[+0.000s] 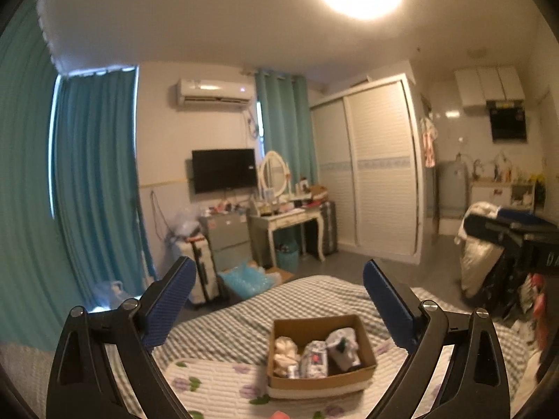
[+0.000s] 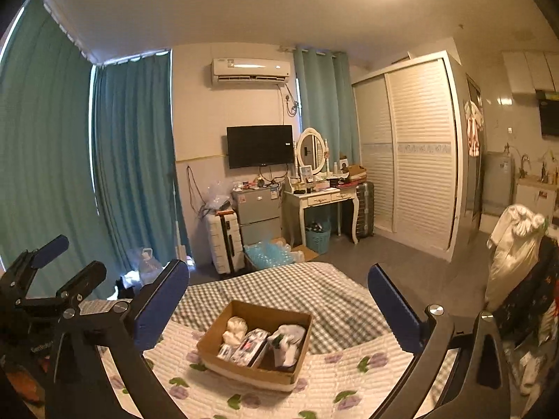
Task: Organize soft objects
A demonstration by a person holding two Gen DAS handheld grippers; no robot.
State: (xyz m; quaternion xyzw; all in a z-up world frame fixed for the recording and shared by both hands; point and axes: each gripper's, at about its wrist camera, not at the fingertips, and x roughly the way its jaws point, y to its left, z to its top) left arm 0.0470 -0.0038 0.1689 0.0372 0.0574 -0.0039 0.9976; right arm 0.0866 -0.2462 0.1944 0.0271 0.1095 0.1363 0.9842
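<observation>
Gaping wide, both tongs (image 1: pixel 279 300) (image 2: pixel 279 302) empty.

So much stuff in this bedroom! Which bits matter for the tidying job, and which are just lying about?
Part of the job:
- cardboard box on the bed
- soft bundles inside it
- left gripper and right gripper, both open and empty

Just lying about:
- television
- dressing table
- white suitcase
- wardrobe

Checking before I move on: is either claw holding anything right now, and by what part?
Nothing is held. The left claw and right claw are both open and empty above the bed; the soft items lie in the cardboard box.
</observation>
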